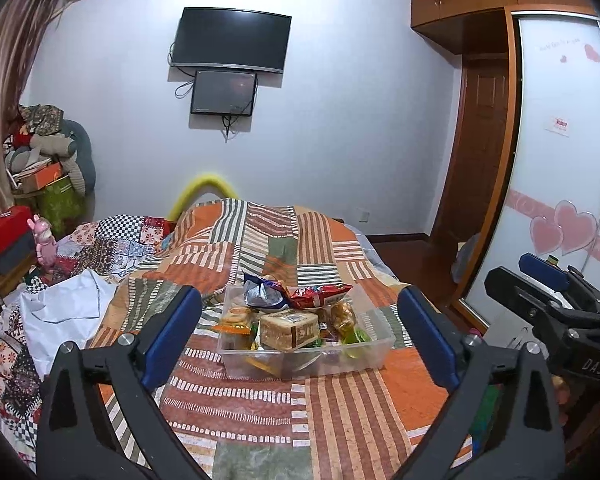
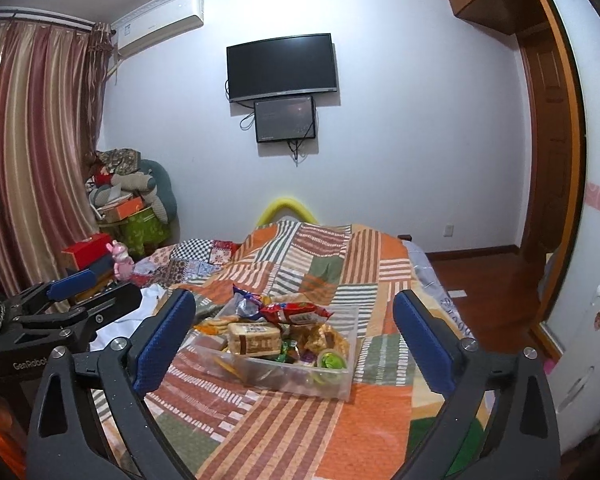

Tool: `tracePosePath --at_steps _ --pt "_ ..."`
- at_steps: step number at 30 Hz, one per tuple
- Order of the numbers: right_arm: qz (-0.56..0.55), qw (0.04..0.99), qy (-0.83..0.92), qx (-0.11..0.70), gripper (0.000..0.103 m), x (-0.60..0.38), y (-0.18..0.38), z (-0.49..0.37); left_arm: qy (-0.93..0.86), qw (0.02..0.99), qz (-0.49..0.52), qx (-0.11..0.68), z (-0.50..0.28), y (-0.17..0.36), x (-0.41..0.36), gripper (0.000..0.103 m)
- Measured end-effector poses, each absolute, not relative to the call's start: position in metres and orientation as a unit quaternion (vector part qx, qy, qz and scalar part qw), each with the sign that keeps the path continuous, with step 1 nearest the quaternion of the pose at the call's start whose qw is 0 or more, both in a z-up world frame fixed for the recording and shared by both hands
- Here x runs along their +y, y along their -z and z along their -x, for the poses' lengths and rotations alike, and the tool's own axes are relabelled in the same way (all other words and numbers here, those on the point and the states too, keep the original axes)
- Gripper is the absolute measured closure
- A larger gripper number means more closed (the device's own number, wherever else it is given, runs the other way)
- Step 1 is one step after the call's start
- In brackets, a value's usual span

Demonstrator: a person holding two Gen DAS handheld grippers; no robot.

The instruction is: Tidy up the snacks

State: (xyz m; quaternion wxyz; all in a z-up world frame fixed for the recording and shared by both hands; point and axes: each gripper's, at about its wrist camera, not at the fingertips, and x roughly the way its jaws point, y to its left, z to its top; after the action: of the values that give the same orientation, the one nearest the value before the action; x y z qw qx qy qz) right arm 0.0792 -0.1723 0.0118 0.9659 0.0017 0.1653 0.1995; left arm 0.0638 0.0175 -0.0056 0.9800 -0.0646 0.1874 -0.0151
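A clear plastic bin [image 1: 374, 354] [image 2: 342, 380] sits on the patchwork bedspread, heaped with snacks. Among them are a wrapped tan cake block [image 1: 289, 329] [image 2: 254, 338], a red packet [image 1: 320, 295] [image 2: 296, 312] and a silver-blue bag [image 1: 262, 292] [image 2: 246, 300]. My left gripper [image 1: 300, 330] stands open, its blue pads wide apart and short of the bin, nothing between them. My right gripper [image 2: 294, 338] is open too, back from the bin with nothing held. In the left wrist view the right gripper [image 1: 548, 292] shows at the right; in the right wrist view the left gripper [image 2: 72, 292] shows at the left.
The bed [image 1: 284, 412] fills the foreground; crumpled white cloth [image 1: 64, 308] and a checked quilt [image 1: 112, 240] lie on its left. Boxes and soft toys [image 2: 128, 200] pile up in the far left corner. A wardrobe with a sliding door [image 1: 560, 160] stands right.
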Motion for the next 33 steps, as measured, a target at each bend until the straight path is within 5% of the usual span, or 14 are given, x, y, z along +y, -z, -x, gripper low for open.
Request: tracePosePath --at_steps 33 --pt "0.001 0.965 -0.200 0.168 0.004 -0.173 -0.011 -0.069 0.011 0.983 0.059 0.176 -0.048 0.006 0.013 0.002"
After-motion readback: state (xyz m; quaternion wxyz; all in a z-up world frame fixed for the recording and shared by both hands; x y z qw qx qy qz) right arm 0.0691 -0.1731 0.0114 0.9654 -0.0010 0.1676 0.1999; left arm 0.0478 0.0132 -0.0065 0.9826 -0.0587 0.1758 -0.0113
